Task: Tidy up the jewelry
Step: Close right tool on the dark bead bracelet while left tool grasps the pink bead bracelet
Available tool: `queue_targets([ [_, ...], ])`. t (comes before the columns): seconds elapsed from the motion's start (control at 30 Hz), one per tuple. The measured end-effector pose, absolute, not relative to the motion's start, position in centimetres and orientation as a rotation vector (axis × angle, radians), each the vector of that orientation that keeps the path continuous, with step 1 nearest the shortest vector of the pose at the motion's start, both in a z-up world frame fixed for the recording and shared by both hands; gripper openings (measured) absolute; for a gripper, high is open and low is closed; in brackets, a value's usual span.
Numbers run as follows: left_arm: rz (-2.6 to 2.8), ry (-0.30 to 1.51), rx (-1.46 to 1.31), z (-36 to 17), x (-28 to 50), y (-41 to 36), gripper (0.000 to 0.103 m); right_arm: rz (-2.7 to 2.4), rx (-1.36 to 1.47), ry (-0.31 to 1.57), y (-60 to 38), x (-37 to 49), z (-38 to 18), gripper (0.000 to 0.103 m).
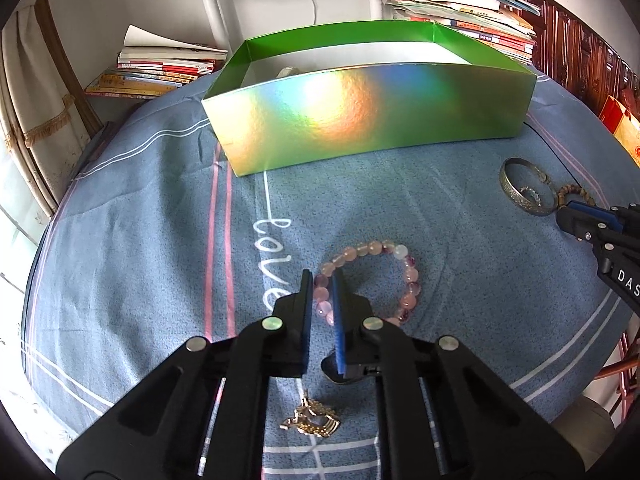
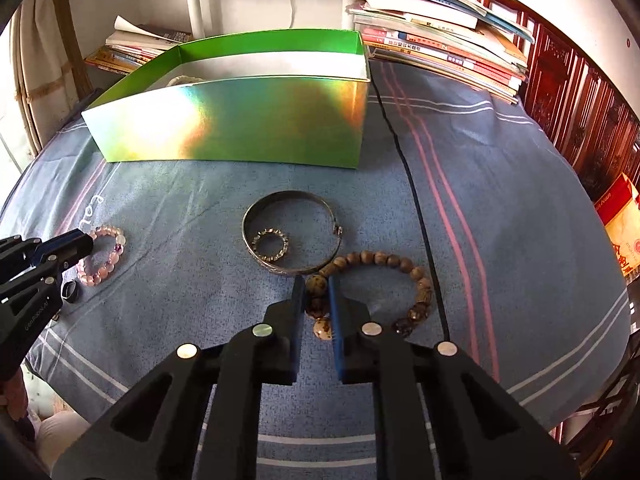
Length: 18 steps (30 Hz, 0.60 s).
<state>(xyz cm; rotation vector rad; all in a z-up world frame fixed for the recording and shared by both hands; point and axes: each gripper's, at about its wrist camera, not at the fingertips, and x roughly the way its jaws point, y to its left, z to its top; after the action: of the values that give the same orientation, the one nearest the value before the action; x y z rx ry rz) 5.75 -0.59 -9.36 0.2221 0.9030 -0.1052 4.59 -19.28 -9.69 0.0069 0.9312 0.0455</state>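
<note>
My left gripper [image 1: 322, 280] is shut on the near-left beads of a pink bead bracelet [image 1: 410, 276] that lies on the blue cloth; it also shows in the right wrist view [image 2: 108, 256]. My right gripper [image 2: 316, 286] is shut on the left beads of a brown wooden bead bracelet [image 2: 420, 280]. A silver bangle [image 2: 292, 204] lies just beyond it, with a small gem ring [image 2: 272, 242] inside it. The open green holographic box [image 1: 360, 108] stands further back, with something pale inside at its left end [image 2: 182, 79].
A gold chain piece [image 1: 312, 420] lies under my left gripper. A small dark ring [image 2: 70, 291] lies near the pink bracelet. Stacks of books [image 2: 440, 44] stand behind the box. A black cord [image 2: 404, 160] runs down the cloth. A red-yellow box [image 2: 620, 216] is at the right edge.
</note>
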Motion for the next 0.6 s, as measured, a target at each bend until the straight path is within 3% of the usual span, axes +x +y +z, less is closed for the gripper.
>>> queue_targets([
  [0.6,-0.077,0.930,0.104,-9.1,6.0,1.8,0.008,-0.006,0.061,0.926,-20.1,4.3,-9.7,0.013],
])
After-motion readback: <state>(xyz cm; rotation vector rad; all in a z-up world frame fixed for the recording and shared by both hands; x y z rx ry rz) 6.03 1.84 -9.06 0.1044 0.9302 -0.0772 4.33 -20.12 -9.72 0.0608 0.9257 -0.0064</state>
